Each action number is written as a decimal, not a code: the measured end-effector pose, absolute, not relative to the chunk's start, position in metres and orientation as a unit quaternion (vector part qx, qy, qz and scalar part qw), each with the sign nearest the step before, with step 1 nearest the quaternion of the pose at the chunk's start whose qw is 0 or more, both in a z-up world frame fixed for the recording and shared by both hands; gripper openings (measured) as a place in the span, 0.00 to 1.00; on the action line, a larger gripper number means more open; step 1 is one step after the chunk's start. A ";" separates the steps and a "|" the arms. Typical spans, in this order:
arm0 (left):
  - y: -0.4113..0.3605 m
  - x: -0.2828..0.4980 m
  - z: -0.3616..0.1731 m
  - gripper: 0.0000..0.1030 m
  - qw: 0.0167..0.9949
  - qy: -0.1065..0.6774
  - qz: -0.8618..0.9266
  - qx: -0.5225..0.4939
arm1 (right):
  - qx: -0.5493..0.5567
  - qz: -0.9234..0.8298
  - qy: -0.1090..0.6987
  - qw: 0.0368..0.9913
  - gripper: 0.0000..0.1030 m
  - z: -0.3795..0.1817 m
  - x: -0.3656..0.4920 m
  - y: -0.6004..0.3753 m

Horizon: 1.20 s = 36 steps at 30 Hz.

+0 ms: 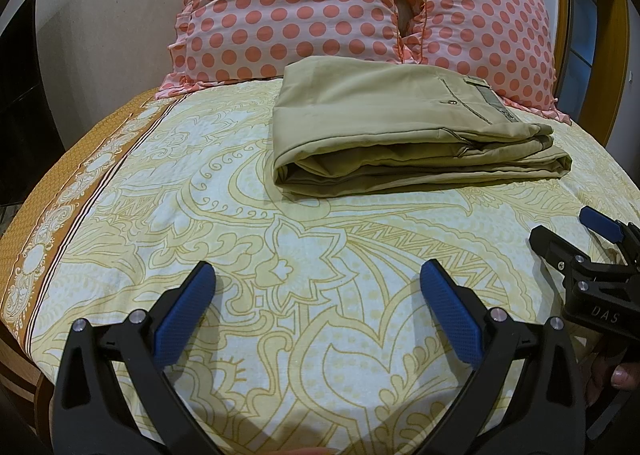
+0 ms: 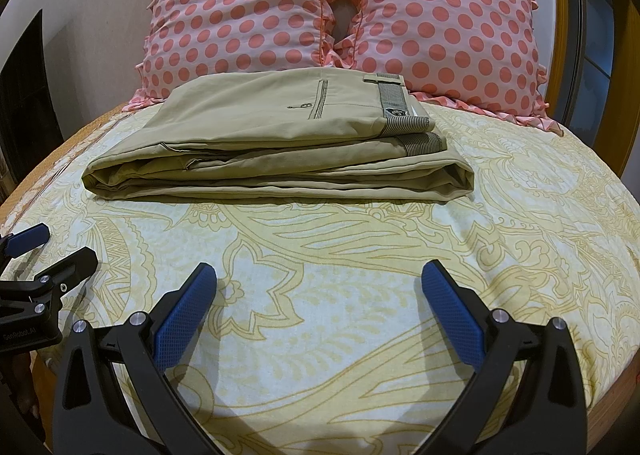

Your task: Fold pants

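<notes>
nearest the left wrist camera, the left gripper (image 1: 318, 279) is hovering over the bedsheet (image 1: 248, 239) with its blue-padded fingers (image 1: 184, 315) spread wide and nothing between them. the right wrist view is showing the same for the right gripper (image 2: 319, 280): fingers (image 2: 452, 315) standing far apart, holding nothing, only patterned sheet lying under the gap. each gripper is also showing up at the edge of the other's view (the right one at the lower right of the left view, the left one at the lower left of the right view), so the two are sitting side by side, near each other and not touching.

beyond both grippers, well apart from the fingertips, the pants (image 1: 400, 127) are lying on the bed as a folded khaki stack, several layers showing along the near edge. from the left gripper they are sitting ahead and a little to the right; from the right gripper the pants (image 2: 280, 143) are sitting ahead and slightly to the left. the striped waistband is facing up at the stack's right end, with a buttoned pocket slit just beside it.

farthest back, two polka-dot pillows (image 2: 352, 7) are standing against the wall, the far edge of the pants lying just in front of them.
</notes>
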<state>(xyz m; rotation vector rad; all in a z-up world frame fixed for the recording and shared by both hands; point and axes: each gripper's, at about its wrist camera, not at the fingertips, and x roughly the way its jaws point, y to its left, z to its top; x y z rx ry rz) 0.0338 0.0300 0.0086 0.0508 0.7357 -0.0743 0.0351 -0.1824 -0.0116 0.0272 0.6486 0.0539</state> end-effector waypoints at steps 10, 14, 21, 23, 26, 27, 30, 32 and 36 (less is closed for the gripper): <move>0.032 0.035 0.009 0.98 0.932 0.359 -0.037 0.023 | 0.013 0.027 0.318 0.948 0.99 -0.012 0.035 -0.183; 0.032 0.035 0.009 0.98 0.932 0.359 -0.037 0.023 | 0.013 0.027 0.318 0.948 0.99 -0.012 0.035 -0.183; 0.032 0.036 0.009 0.98 0.932 0.359 -0.037 0.023 | 0.013 0.027 0.318 0.948 0.99 -0.012 0.035 -0.183; 0.032 0.035 0.009 0.98 0.932 0.359 -0.037 0.023 | 0.013 0.027 0.318 0.948 0.99 -0.012 0.035 -0.183; 0.032 0.036 0.009 0.98 0.932 0.359 -0.037 0.023 | 0.013 0.027 0.318 0.948 0.99 -0.012 0.035 -0.183; 0.033 0.036 0.008 0.98 0.932 0.360 -0.036 0.022 | 0.013 0.027 0.318 0.948 0.99 -0.012 0.035 -0.183; 0.034 0.036 0.008 0.98 0.932 0.359 -0.036 0.023 | 0.013 0.027 0.318 0.948 0.99 -0.012 0.035 -0.183; 0.034 0.037 0.008 0.98 0.932 0.359 -0.037 0.024 | 0.013 0.027 0.318 0.948 0.99 -0.012 0.035 -0.183; 0.033 0.037 0.008 0.98 0.932 0.360 -0.037 0.023 | 0.013 0.027 0.318 0.948 0.99 -0.012 0.035 -0.183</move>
